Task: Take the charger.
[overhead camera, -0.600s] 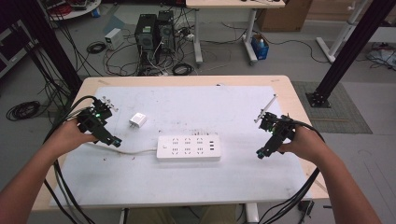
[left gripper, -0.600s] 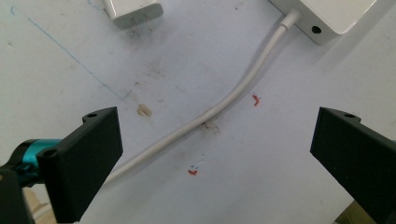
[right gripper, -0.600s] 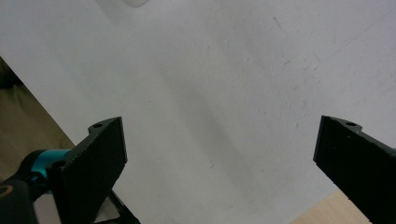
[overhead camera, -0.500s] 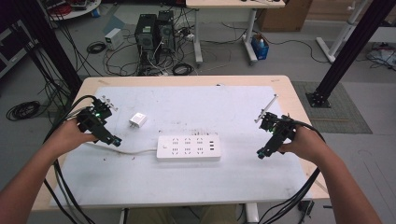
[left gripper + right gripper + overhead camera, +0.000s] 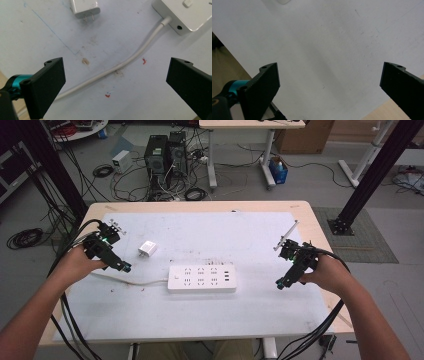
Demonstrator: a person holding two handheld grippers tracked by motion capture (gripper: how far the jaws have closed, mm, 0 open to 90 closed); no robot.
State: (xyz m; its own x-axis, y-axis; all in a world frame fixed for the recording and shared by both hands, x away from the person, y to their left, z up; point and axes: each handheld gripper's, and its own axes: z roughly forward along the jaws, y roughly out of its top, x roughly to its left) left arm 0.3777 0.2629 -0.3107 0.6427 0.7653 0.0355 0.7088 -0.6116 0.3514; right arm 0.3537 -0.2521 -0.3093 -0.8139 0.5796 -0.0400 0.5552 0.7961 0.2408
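Nothing has shifted since a moment ago: both hands hold their places. Left gripper hangs left of the power strip, jaws wide and empty, over its cord. White charger plug lies up-left of the strip, prongs bare. Right gripper waits right of it, wide, empty. Judging: take the plug by its flat sides, prongs kept free to meet the sockets

Bare forearms are showing; each black claw, left and right, is wearing teal fittings, screw holes, and trailing black cables.
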